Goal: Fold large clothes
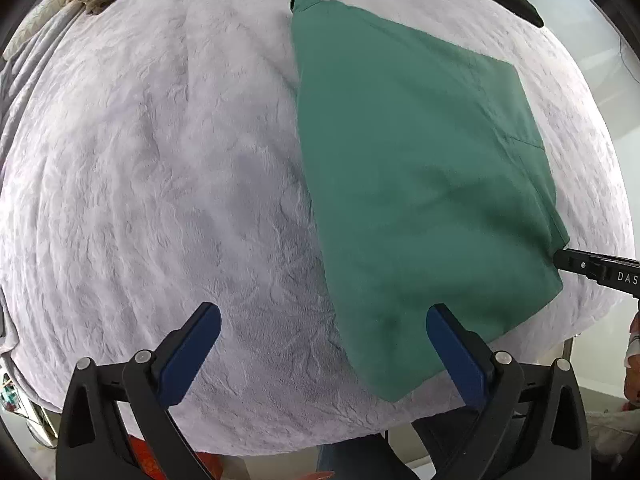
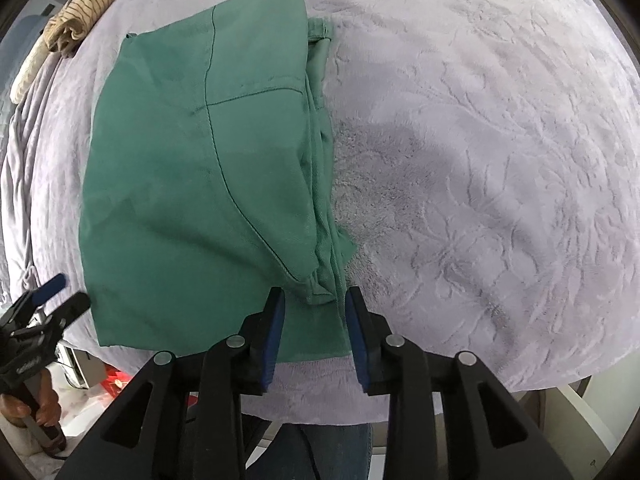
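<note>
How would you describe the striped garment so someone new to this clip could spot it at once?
Start from the pale grey blanket that covers the whole work surface, then look past the folded green garment to the blanket's far left edge. There lies a bunched tan cloth with thin dark stripes. It is the only patterned, crumpled piece; the green one is plain and lies flat.

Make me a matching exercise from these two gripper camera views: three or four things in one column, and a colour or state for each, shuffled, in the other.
Things:
1. green garment
2. striped cloth
3. left gripper
4. blanket

Descriptions:
A. pale lilac, plush, covering the surface
B. open wide, nothing between its fingers
C. folded, lying flat
D. bunched up at the far edge

Pairs: 1-C, 2-D, 3-B, 4-A
</note>
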